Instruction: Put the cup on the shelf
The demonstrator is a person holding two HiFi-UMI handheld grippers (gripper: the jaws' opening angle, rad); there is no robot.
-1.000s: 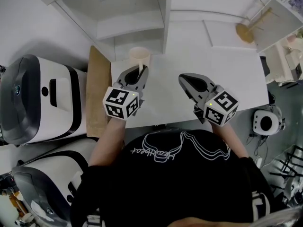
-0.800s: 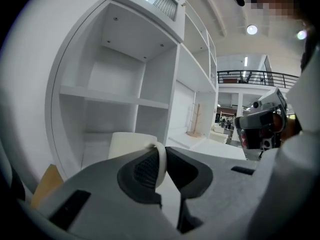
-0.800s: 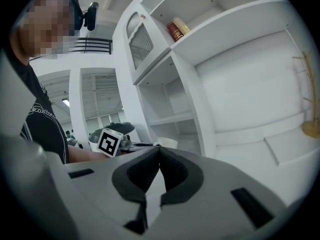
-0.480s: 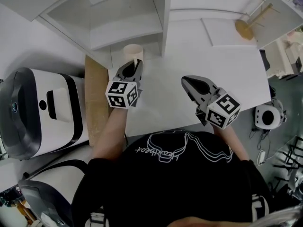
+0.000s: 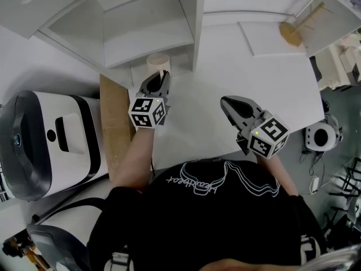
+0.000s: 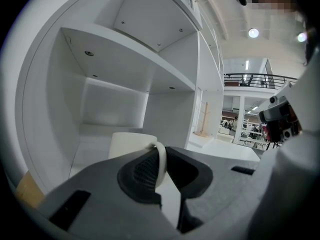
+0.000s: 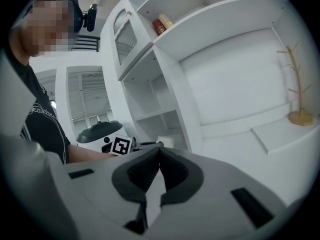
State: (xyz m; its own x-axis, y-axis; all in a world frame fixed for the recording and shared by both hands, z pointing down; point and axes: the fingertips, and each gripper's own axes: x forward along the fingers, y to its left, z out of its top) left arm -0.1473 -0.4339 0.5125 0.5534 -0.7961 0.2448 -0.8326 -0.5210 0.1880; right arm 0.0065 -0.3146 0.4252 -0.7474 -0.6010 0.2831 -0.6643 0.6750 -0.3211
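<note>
The person's left grey two-jaw tool (image 5: pixel 162 73) reaches forward on an outstretched bare forearm (image 5: pixel 135 151), its jaws clamped on the handle of a cream cup (image 5: pixel 157 62). The right grey two-jaw tool (image 5: pixel 227 101) sits nearer the body, angled inward, jaws pressed together with nothing between them.

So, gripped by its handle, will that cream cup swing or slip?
Likely rigid: the cream round cup shows no bending where the left gripper pinches its thin handle. Held off-centre there, it may pivot. The smooth surface may slip.

Cream cup (image 5: pixel 158 62) upright at white shelf (image 5: pixel 141 41) opening.
</note>
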